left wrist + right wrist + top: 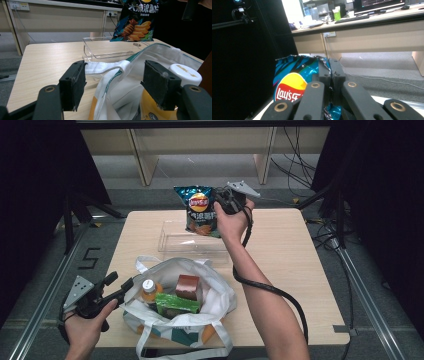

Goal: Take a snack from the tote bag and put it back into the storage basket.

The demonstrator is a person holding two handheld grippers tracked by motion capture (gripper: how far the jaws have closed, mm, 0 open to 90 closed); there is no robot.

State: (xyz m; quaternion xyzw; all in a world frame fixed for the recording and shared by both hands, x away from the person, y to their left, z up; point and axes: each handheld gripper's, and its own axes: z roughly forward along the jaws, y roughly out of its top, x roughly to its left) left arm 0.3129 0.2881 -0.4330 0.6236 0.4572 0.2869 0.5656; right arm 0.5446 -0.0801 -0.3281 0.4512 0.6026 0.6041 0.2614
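At lower left, the left gripper [117,286] hangs with jaws apart at the rim of the white tote bag [220,302] on the desk [280,265]. Upper centre, the right gripper [220,200] is clamped on a chip bag [197,210] above the clear tray [172,240].

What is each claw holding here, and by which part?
The right claw is shut on the chip bag, pinching its crimped top edge at the corner. The left claw is open around the tote bag's rim, gripping nothing.
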